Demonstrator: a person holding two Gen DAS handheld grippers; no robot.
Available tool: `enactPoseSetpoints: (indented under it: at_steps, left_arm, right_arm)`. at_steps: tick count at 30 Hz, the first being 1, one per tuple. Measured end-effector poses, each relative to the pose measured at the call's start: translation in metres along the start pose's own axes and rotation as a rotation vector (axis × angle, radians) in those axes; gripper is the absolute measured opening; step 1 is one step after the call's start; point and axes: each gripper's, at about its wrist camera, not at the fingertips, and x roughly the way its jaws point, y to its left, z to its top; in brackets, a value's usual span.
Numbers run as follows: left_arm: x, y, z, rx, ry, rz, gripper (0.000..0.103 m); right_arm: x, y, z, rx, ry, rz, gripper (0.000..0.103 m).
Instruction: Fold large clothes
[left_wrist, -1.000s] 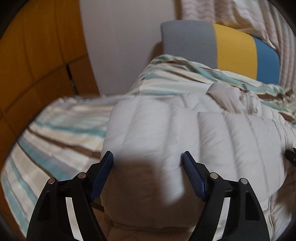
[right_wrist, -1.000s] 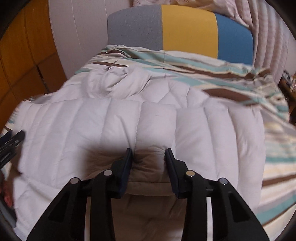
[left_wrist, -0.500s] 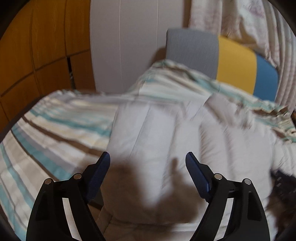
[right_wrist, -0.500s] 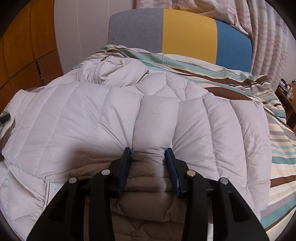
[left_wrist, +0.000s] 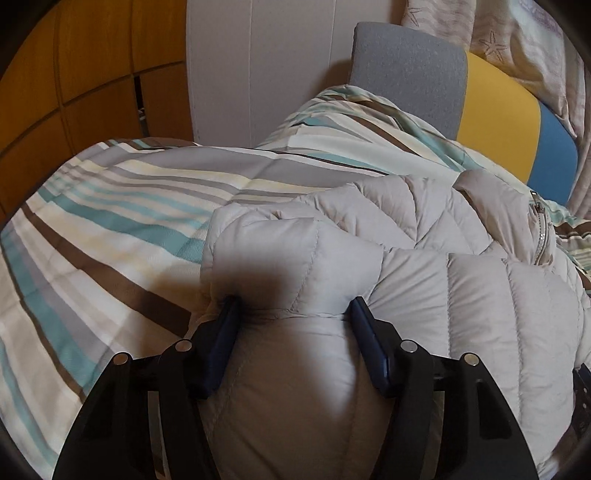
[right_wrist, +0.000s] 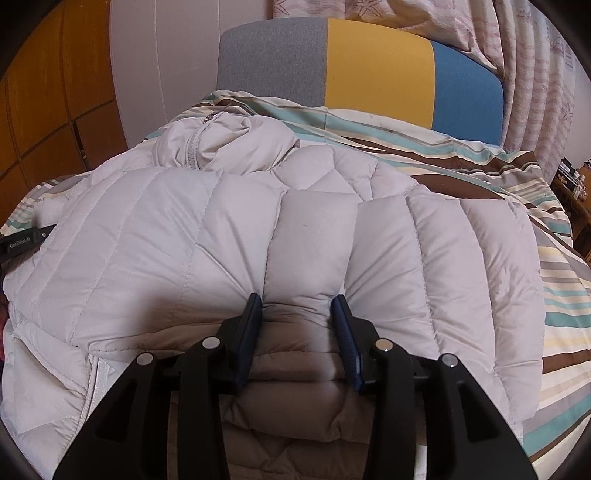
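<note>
From my left wrist view, my left claw (left_wrist: 293, 308) is clenched on a thick fold of the pale puffy jacket (left_wrist: 424, 258), its two blue fingers (left_wrist: 369, 343) pressing into the padding from either side at the near left corner of the garment. The jacket lies on the bed, over the striped bedspread (left_wrist: 110, 229), which spreads out bare to the left. The jacket's zipper (left_wrist: 541, 236) shows at the far right. Beyond the bed stand a headboard (left_wrist: 491, 110) in grey, yellow and blue, a white wall panel and wooden cabinets (left_wrist: 74, 74) on the left.

From my right wrist view, my right claw (right_wrist: 299, 306) is grasping another bunched ridge of the same jacket (right_wrist: 184, 229) at its near edge, with darker folded layers stacked just under the fingers. The collar (right_wrist: 221, 144) is crumpled at the far side, near the headboard. The striped bedspread runs along the right, and a patterned curtain (right_wrist: 535, 74) hangs at the far right. My left claw's tip peeks in at the left edge.
</note>
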Motion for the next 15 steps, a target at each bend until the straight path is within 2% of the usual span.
enactPoseSetpoints:
  at_steps: [4,6,8,11,13,15]
  left_arm:
    - [-0.001,-0.003,-0.002,0.014,-0.012,0.013,0.063]
    - [-0.003,-0.002,-0.003,0.01,-0.017,0.028,0.07]
    - [-0.003,-0.005,-0.004,0.013,-0.021,0.053,0.078]
    - [-0.003,-0.005,-0.004,0.014,-0.021,0.063,0.079]
    - [-0.003,-0.003,-0.004,0.005,-0.02,0.053,0.079]
    - [-0.004,-0.003,-0.005,0.005,-0.022,0.053,0.079]
  right_arm:
    - [-0.001,0.0,0.001,0.003,0.002,0.008,0.04]
    - [-0.008,-0.007,0.005,0.035,0.018,0.054,0.041]
    - [-0.024,-0.014,0.012,0.079,-0.016,0.096,0.041]
    - [-0.042,-0.012,0.034,0.096,-0.08,0.126,0.041]
    - [-0.038,-0.003,0.05,0.072,-0.085,0.129,0.041]
    - [-0.017,0.012,0.064,0.01,-0.045,0.09,0.042]
